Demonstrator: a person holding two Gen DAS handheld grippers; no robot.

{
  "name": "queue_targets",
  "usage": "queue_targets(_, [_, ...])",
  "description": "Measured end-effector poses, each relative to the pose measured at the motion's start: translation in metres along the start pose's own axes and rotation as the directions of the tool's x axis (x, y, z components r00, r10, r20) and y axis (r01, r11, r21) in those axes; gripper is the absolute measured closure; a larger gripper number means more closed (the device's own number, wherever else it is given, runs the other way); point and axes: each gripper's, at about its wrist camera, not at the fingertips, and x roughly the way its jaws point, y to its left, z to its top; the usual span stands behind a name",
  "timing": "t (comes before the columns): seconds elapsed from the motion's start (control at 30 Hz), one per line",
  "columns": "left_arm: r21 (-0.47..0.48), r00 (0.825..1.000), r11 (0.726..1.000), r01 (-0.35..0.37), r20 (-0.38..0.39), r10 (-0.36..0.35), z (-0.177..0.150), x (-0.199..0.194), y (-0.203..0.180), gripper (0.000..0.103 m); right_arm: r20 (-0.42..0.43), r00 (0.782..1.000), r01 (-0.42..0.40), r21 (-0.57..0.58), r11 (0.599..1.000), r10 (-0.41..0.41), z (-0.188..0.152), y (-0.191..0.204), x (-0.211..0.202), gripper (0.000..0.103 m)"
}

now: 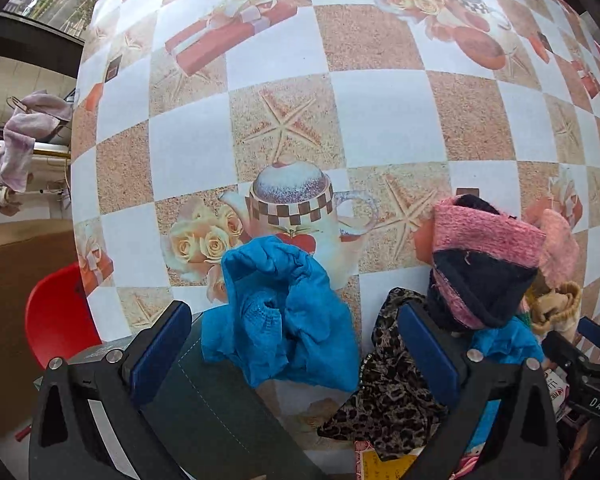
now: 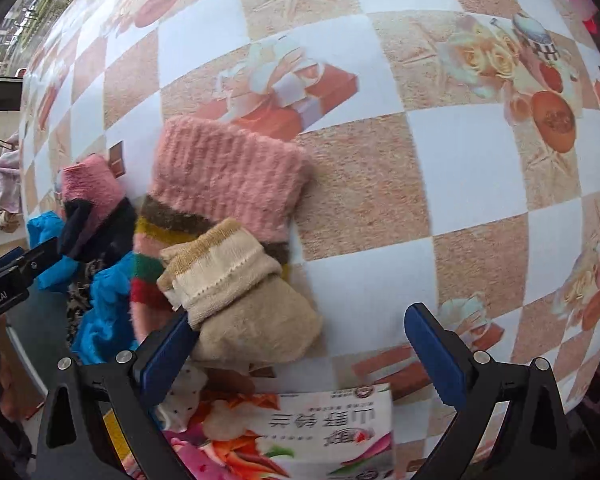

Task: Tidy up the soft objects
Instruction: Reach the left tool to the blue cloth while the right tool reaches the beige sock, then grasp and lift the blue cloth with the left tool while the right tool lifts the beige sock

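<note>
In the left wrist view my left gripper [image 1: 296,344] is open and empty, its jaws either side of a crumpled blue cloth [image 1: 284,316] on the checkered tablecloth. A leopard-print cloth [image 1: 396,384] and a pink and navy sock [image 1: 484,268] lie by its right finger. In the right wrist view my right gripper [image 2: 300,348] is open and empty. A beige sock [image 2: 244,304] lies against its left finger, on a pink striped sock [image 2: 224,184]. The pink and navy sock [image 2: 96,204] and blue cloth [image 2: 104,320] lie further left.
A printed packet [image 2: 300,432] lies at the table's near edge under the right gripper. A dark green cloth [image 1: 220,408] lies below the left gripper. A red chair [image 1: 56,320] and a cardboard box [image 1: 16,300] stand left of the table.
</note>
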Motion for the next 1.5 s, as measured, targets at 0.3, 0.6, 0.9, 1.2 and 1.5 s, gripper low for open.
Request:
queue_targets(0.3, [0.056, 0.998, 0.998, 0.007, -0.068, -0.003, 0.004, 0.019, -0.014, 0.000, 0.081, 0.995, -0.063, 0.166, 0.984, 0.050, 0.001, -0.092, -0.034, 0.001])
queue_targets(0.6, [0.045, 0.992, 0.999, 0.013, -0.127, -0.007, 0.008, 0.044, -0.008, 0.000, 0.094, 0.990, -0.098, -0.091, 0.991, 0.106, 0.006, -0.032, -0.031, 0.001])
queue_targets(0.9, [0.044, 0.993, 0.998, 0.048, -0.107, -0.043, 0.015, 0.044, -0.013, 0.015, 0.044, 0.996, -0.066, -0.185, 0.980, 0.075, 0.008, 0.005, -0.003, 0.017])
queue_targets(1.2, [0.067, 0.998, 0.996, 0.057, -0.012, -0.056, 0.005, 0.007, -0.017, 0.066, 0.045, 0.988, -0.137, -0.147, 0.980, 0.145, -0.005, 0.011, -0.017, 0.072])
queue_targets(1.5, [0.044, 0.984, 0.995, 0.089, 0.149, -0.094, -0.030, -0.059, -0.001, 0.066, 0.130, 0.969, -0.203, -0.068, 0.977, 0.210, -0.015, -0.019, -0.057, 0.072])
